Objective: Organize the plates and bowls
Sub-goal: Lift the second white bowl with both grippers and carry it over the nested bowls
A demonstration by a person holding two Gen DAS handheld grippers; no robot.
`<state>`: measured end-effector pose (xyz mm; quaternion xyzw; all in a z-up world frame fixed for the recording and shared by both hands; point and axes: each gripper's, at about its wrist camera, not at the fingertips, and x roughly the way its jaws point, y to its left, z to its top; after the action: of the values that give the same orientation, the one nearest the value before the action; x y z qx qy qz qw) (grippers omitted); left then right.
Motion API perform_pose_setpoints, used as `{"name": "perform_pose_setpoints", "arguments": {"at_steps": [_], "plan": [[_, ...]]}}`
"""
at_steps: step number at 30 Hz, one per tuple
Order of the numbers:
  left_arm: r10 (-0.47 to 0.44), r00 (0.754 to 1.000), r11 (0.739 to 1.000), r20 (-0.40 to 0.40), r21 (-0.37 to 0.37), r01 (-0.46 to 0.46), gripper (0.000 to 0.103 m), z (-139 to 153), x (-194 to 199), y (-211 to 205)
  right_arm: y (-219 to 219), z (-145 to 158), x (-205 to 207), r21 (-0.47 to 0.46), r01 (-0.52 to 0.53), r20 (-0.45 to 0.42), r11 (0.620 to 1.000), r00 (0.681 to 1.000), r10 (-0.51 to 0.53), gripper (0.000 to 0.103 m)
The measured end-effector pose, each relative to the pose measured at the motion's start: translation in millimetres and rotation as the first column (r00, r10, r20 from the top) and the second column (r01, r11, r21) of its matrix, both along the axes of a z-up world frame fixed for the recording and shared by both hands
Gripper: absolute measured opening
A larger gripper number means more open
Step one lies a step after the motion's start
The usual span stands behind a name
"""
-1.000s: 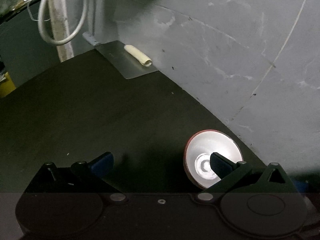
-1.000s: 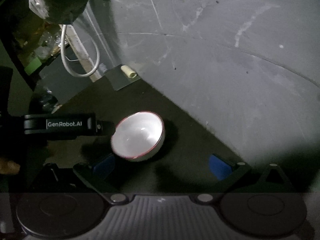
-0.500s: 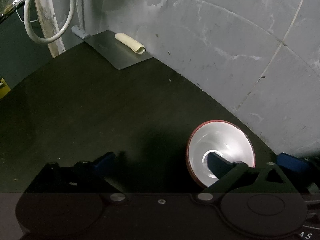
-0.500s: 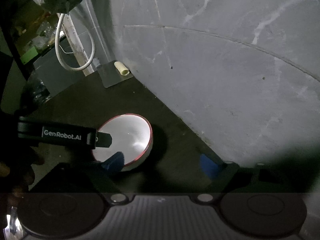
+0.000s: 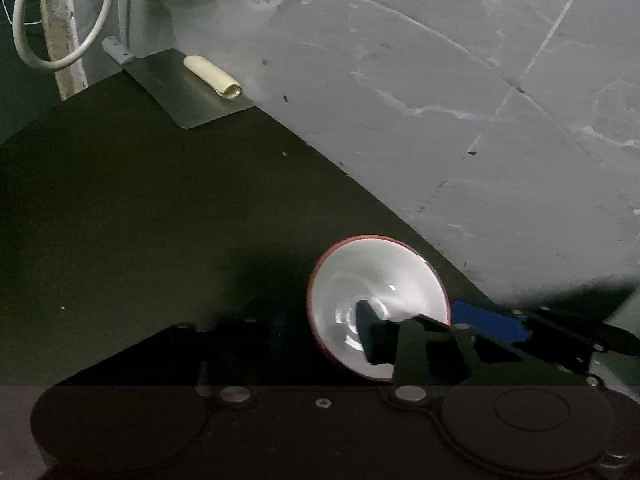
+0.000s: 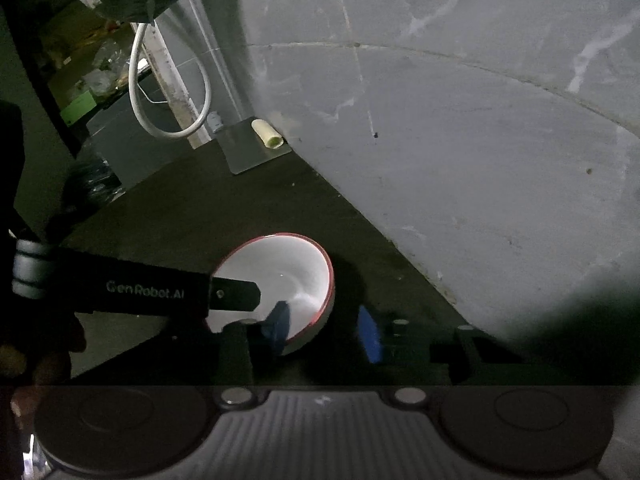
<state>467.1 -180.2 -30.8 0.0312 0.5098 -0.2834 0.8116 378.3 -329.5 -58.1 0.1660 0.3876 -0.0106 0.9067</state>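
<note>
A white bowl with a red rim [image 5: 376,280] [image 6: 288,268] sits on the dark counter near the grey wall. My left gripper [image 5: 316,328] straddles the bowl's near-left rim, with its right finger [image 5: 366,332] inside the bowl and its left finger dim in shadow outside; the jaws are closing but I cannot tell if they grip. My right gripper [image 6: 324,330] straddles the bowl's right rim, with its left pad [image 6: 278,326] inside and its right pad [image 6: 370,334] outside, a gap still showing. The left gripper's body [image 6: 152,290] shows in the right wrist view, reaching in from the left.
A grey tiled wall [image 5: 440,100] runs along the right and back of the dark counter [image 5: 140,220]. A metal sheet [image 5: 188,92] with a cream roll [image 5: 212,76] lies at the far corner. A white cable loop [image 5: 60,20] hangs beside a post.
Both grippers have moved in on the bowl. The right gripper's jaws have narrowed around its right rim, and the left gripper's right finger sits deeper in the bowl.
</note>
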Motion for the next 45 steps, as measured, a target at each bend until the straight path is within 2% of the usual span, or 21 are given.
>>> {"name": "perform_pose_setpoints", "arguments": {"at_steps": [2,4,8,17,24,29,36,45], "plan": [[0.004,1.0,1.0,-0.004,-0.011,-0.004,0.023,-0.8,-1.7,-0.4,-0.5,-0.7,1.4,0.016,-0.003,-0.002,1.0,1.0,0.003,0.027],[0.012,1.0,1.0,-0.004,-0.012,-0.012,0.019,-2.1,-2.1,0.3,0.4,-1.1,2.8,0.02,-0.001,-0.01,1.0,1.0,0.001,0.024],[0.033,0.999,0.999,-0.019,-0.021,-0.034,0.018,2.1,-10.4,4.2,0.3,2.0,-0.4,0.035,0.013,-0.027,0.999,1.0,-0.012,0.02],[0.078,0.997,0.993,-0.001,-0.088,-0.078,0.018,34.9,-45.9,25.4,3.2,30.1,-26.8,0.062,-0.002,0.03,0.998,1.0,0.0,0.02],[0.065,0.998,0.991,0.009,-0.114,-0.064,0.018,57.8,-77.2,42.9,8.5,58.5,-61.8,0.077,-0.049,0.066,0.996,0.997,0.044,0.02],[0.05,0.999,0.991,0.019,-0.123,-0.048,0.018,70.6,-101.9,54.7,13.5,68.2,-87.8,0.095,-0.077,0.078,0.993,0.995,0.069,0.02],[0.016,1.0,0.993,0.011,-0.114,-0.015,0.018,74.1,-130.8,63.2,21.1,67.3,-120.5,0.111,-0.086,0.049,0.99,0.996,0.081,0.02],[0.009,1.0,0.995,-0.025,-0.103,-0.012,0.019,64.2,-157.2,68.4,27.9,61.6,-151.2,0.129,-0.092,0.008,0.987,0.996,0.092,0.02]]}}
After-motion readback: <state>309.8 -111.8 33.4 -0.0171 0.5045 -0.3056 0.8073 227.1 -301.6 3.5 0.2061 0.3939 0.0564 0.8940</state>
